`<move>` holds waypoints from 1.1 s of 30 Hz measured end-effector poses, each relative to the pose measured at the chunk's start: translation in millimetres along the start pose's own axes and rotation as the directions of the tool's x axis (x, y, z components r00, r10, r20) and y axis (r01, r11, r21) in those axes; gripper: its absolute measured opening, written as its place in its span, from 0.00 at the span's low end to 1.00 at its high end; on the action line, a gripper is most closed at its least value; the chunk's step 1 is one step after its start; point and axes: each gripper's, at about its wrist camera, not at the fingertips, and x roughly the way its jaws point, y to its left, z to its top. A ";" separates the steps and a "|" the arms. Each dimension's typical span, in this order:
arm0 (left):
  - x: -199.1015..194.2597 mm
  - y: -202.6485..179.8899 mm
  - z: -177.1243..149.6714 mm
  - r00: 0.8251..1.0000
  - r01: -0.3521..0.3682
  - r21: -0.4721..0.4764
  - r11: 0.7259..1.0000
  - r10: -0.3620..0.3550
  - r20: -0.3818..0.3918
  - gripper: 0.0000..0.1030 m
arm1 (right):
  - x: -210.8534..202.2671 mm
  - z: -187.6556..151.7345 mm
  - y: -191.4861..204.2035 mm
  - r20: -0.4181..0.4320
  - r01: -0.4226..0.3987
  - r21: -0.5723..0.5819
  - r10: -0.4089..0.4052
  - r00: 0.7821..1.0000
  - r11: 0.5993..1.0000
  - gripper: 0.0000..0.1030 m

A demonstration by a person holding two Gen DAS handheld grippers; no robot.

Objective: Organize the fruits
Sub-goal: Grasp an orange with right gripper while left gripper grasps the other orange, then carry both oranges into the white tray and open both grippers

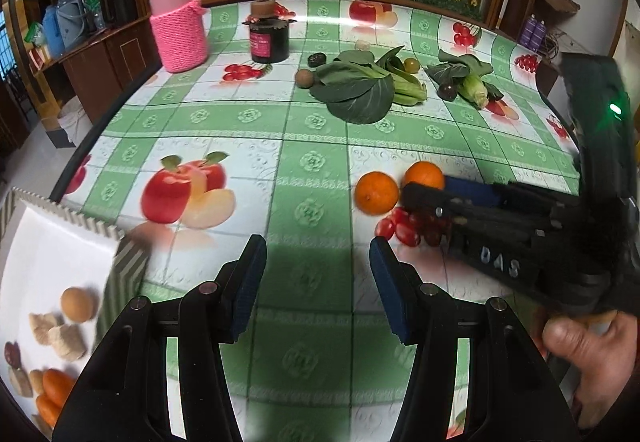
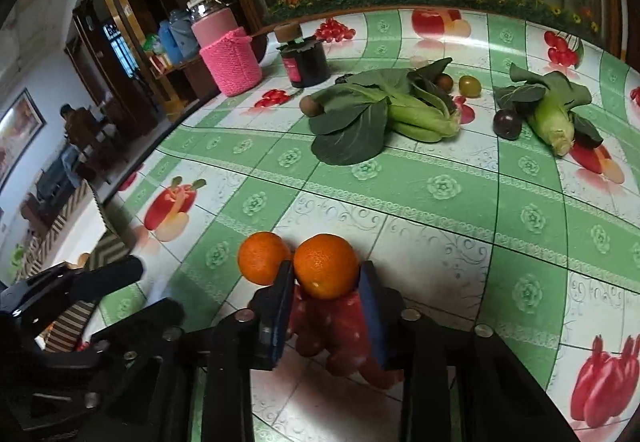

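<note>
on right hand-held gripper [image 1: 424, 198], perhaps "das" lettering [image 1: 500, 262]

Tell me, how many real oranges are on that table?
2. One round orange fruit sits between the right gripper's jaws; the other orange fruit lies touching it, on its left in the right wrist view. More could be hidden behind the leafy greens.

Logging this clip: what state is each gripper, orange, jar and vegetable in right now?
left gripper: open, empty
right gripper: around near orange, grip unclear
near orange: between right fingers
far orange: on table, free
pink-sleeved jar: upright, lidded
bok choy: lying flat
</note>
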 end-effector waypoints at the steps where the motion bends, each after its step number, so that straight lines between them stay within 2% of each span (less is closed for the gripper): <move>1: 1.9 -1.4 2.0 1.000 0.003 0.002 1.000 -0.003 -0.001 0.52 | -1.5 -1.3 0.9 0.002 0.006 -0.012 -0.006 1.000 1.000 0.30; 4: 9.2 -9.1 9.5 1.000 0.020 0.019 1.000 -0.020 -0.001 0.52 | -11.5 -4.8 -3.5 0.016 0.026 -0.017 -0.025 1.000 1.000 0.30; 10: 30.9 -25.9 23.9 0.998 0.058 0.050 0.997 -0.057 -0.018 0.52 | -40.6 -7.2 -28.9 0.070 0.025 0.059 -0.030 0.997 0.998 0.30; 14: 47.5 -28.1 28.9 0.996 0.083 0.033 0.996 -0.081 -0.048 0.52 | -47.0 -9.1 -35.2 0.083 0.013 0.078 -0.020 0.996 0.997 0.30; 18: 48.9 -23.6 29.0 0.991 0.128 0.008 0.992 -0.128 -0.026 0.52 | -45.1 -9.6 -35.5 0.077 0.005 0.077 -0.011 0.997 0.997 0.30; 19: 49.3 -23.3 28.9 0.991 0.129 0.009 0.992 -0.128 -0.021 0.50 | -44.7 -9.6 -34.5 0.076 0.005 0.074 -0.010 0.997 0.997 0.30; 23: 51.9 -23.7 26.0 0.994 0.108 0.025 0.994 -0.107 -0.018 0.30 | -44.2 -10.1 -31.4 0.072 0.004 0.069 -0.009 0.997 0.998 0.30; 33: 30.7 -15.1 15.2 0.997 0.080 0.015 0.997 -0.080 0.004 0.29 | -53.7 -20.8 -11.7 0.063 0.016 0.039 -0.018 0.998 0.999 0.30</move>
